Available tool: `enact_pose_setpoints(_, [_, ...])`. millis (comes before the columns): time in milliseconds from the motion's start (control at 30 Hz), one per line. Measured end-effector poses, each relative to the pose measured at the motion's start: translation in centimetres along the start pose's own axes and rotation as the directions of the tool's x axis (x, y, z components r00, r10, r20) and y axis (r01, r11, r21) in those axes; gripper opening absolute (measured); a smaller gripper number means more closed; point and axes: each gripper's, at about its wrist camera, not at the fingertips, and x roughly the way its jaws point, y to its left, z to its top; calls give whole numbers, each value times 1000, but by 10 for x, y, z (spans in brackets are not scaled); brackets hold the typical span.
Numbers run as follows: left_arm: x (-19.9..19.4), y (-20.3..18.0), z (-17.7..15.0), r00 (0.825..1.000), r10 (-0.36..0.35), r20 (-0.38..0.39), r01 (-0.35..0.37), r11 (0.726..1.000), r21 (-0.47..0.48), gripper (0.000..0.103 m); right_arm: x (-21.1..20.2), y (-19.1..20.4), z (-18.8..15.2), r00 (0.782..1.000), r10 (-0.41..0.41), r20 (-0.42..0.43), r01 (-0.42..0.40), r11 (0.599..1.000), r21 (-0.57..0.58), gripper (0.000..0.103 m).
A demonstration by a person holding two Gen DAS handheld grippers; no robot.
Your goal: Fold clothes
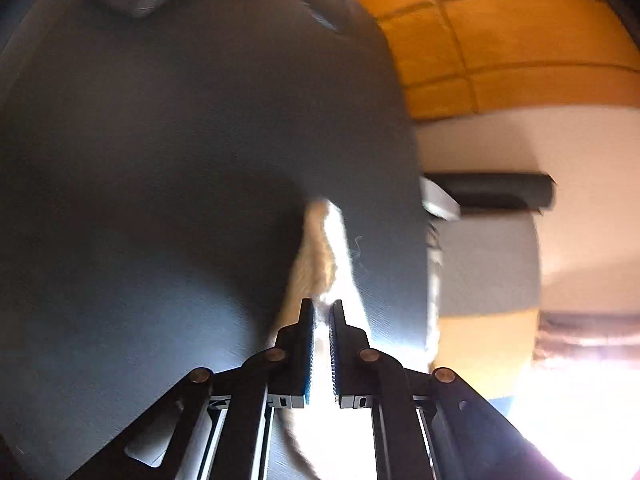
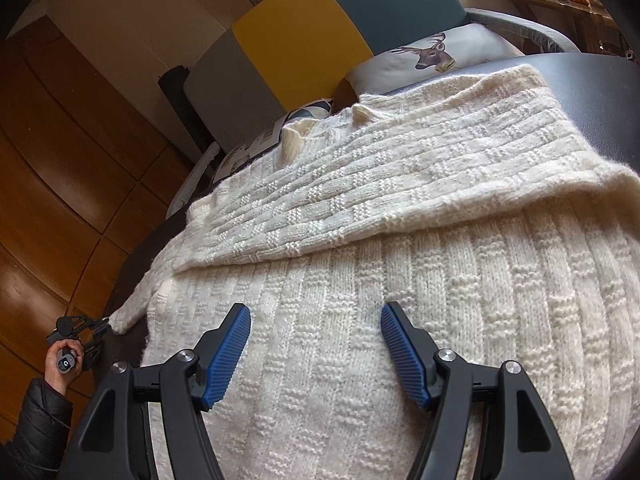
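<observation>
Left claw [image 1: 321,312] clenched on sweater [image 2: 360,360] corner; right claw [image 2: 316,320] released above the knit. Carry corner across evenly, keep desk [image 1: 160,160] layer flat.

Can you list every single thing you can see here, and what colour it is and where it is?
Cream knitted sweater: one, cream, spread on the table, one part folded over.
Dark grey round table: one, dark grey, under the sweater.
Deer-print cushion: one, white, behind the table.
Yellow, grey and blue padded seat back: one, behind the cushion.
Brown wooden floor: brown, left of the table.
Left gripper: black, shut on the sweater's edge.
Right gripper: black with blue pads, open above the sweater.
Person's hand: one, holding the left gripper.
</observation>
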Motion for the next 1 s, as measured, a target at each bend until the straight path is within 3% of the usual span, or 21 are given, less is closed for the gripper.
enact_pose_setpoints(100, [1,-39,-19,997,-63,-35,66,992,105,7,0,-1,0,1000,3,2,-3,1000,3,70])
enact_pose_setpoints(200, [12,-88,-55,987,-117,-113,140,963,230,7,0,-2,0,1000,7,4,-7,1000,6,70])
enact_pose_setpoints(267, [25,-120,-89,969,-153,-193,207,930,302,7,-1,-3,0,1000,11,6,-11,1000,10,70])
enact_pose_setpoints(400, [52,-170,-175,926,-146,-349,299,846,440,7,-1,-4,-1,1000,21,9,-21,1000,17,70])
enact_pose_setpoints(533, [88,-194,-257,876,-92,-474,356,787,504,7,-2,-6,-1,999,38,13,-38,999,27,70])
enact_pose_setpoints(600, [105,-201,-295,860,-30,-510,359,745,562,6,-2,-7,-1,999,41,14,-42,999,29,70])
enact_pose_setpoints(700, [132,-198,-343,833,77,-548,343,706,620,7,-1,-6,0,999,39,8,-39,999,23,70])
enact_pose_setpoints(767, [129,-188,-368,822,138,-552,328,678,657,8,-1,-4,1,999,33,-7,-33,999,12,70])
enact_pose_setpoints(833, [130,-182,-382,779,145,-610,364,687,628,12,0,1,5,999,18,-48,-18,1000,-1,70])
enact_pose_setpoints(900, [119,-177,-374,748,95,-656,408,713,569,20,-1,5,13,995,73,-64,-70,997,39,71])
enact_pose_setpoints(933, [109,-175,-366,740,50,-670,442,716,541,28,0,7,17,990,128,-60,-123,989,79,71])
enact_pose_setpoints(1000, [91,-169,-343,741,-28,-671,469,738,486,37,5,14,25,970,238,-42,-230,962,146,71])
